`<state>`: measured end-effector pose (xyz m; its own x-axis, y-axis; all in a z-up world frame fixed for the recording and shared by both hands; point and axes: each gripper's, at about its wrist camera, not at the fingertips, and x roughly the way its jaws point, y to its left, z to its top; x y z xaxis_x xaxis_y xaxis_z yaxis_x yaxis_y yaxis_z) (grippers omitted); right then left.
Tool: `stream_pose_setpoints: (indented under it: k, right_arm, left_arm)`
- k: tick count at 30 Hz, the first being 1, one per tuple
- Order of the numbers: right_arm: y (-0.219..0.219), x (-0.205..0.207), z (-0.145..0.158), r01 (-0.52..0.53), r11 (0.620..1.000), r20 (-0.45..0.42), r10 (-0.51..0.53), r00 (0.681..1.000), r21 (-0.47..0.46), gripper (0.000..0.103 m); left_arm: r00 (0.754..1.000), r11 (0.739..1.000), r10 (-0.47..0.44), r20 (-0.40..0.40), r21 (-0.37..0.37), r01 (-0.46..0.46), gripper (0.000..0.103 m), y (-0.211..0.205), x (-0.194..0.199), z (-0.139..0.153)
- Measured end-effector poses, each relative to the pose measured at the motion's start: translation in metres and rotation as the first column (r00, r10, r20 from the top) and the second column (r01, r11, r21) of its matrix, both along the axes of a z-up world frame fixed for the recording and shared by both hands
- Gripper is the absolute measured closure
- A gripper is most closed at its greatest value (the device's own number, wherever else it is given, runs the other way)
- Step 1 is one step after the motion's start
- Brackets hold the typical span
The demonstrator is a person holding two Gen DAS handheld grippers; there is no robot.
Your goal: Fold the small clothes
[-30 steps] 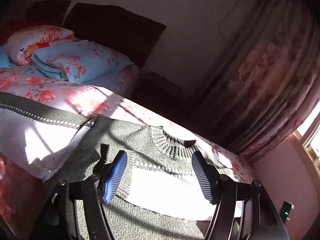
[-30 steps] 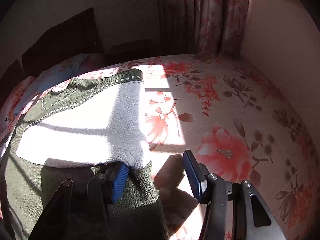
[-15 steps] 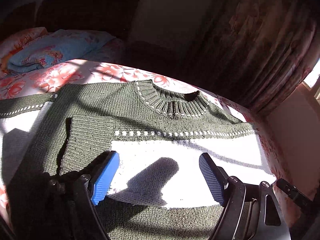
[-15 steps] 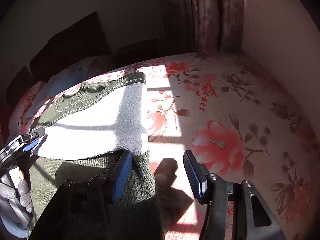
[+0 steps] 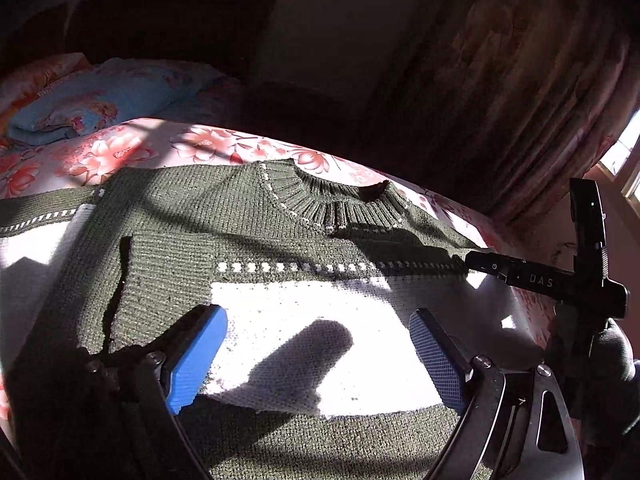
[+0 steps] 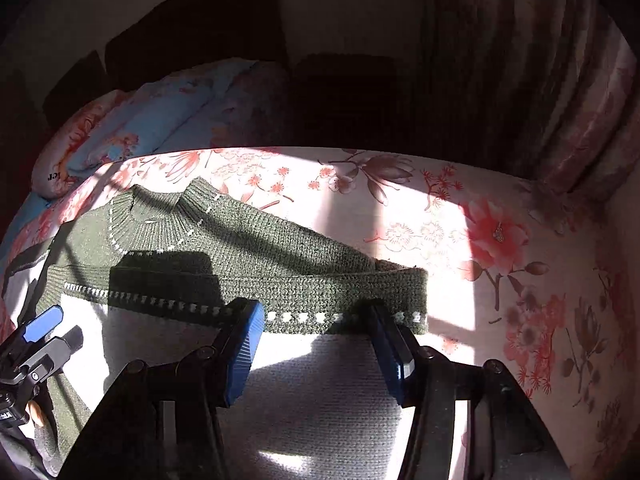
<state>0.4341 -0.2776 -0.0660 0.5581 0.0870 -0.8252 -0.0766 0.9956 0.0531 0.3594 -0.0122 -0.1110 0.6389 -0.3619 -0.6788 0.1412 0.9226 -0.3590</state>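
A small knit sweater (image 5: 248,224), dark green with a white chest band, lies flat on the bed, collar (image 5: 332,204) away from me. One sleeve is folded across the chest. My left gripper (image 5: 320,356) is open and empty, just above the white band. My right gripper (image 6: 320,348) is open and empty over the sweater's (image 6: 280,256) right side, its fingertips at the dotted green stripe. The left gripper also shows at the left edge of the right wrist view (image 6: 40,332), and the right gripper's body shows at the right of the left wrist view (image 5: 560,280).
The bed has a pink floral sheet (image 6: 500,240). Folded blue and pink quilts (image 5: 100,100) lie at the head, by a dark headboard (image 5: 172,20). Floral curtains (image 6: 560,100) and a wall stand close on the right. Strong sunlight and shadows cross the sweater.
Both grippers have moved in over the sweater. The right one shifted left from the sweater's lower edge to above its right shoulder side. Both stay open.
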Motion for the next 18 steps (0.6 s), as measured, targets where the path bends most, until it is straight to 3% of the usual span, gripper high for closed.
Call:
stream_pose_setpoints:
  k: [3,6,7,9,11,13,15,18]
  right_arm:
    - [-0.012,-0.002,0.007,0.062,0.998,-0.015,-0.062,0.998,0.020,0.050]
    - [-0.007,-0.011,0.006,-0.008,0.999,0.005,0.008,1.000,0.045,0.048]
    - [-0.005,-0.008,-0.003,-0.017,1.000,-0.027,0.018,0.999,0.020,0.047]
    - [-0.002,-0.010,-0.006,-0.027,0.999,-0.009,0.027,1.000,-0.034,0.046]
    - [-0.006,-0.017,0.001,0.063,0.997,-0.024,-0.064,0.998,-0.039,0.049]
    - [0.002,-0.036,0.014,0.151,0.985,0.025,-0.149,0.988,-0.079,0.050]
    - [0.025,-0.058,0.019,0.105,0.992,0.068,-0.100,0.993,-0.069,0.049]
    - [0.063,-0.083,0.004,0.027,0.988,0.069,-0.016,0.997,-0.152,0.049]
  left_arm:
    - [1.000,1.000,-0.011,0.000,-0.004,0.011,0.000,-0.001,0.000,0.000]
    - [1.000,1.000,-0.014,0.000,-0.013,0.014,0.000,0.000,0.000,0.000]
    - [1.000,1.000,-0.015,0.000,-0.014,0.015,0.000,0.000,0.001,0.000]
    - [1.000,1.000,-0.018,0.000,-0.017,0.018,0.000,-0.001,0.001,0.000]
    - [1.000,0.999,-0.024,0.003,-0.026,0.024,0.000,0.000,0.000,0.001]
    - [1.000,0.998,-0.023,0.006,-0.054,0.023,0.000,0.004,0.000,0.001]
    - [1.000,0.996,-0.018,0.009,-0.085,0.019,0.000,0.008,-0.001,0.001]
    - [1.000,0.993,-0.007,0.016,-0.115,0.008,0.000,0.012,-0.002,0.001]
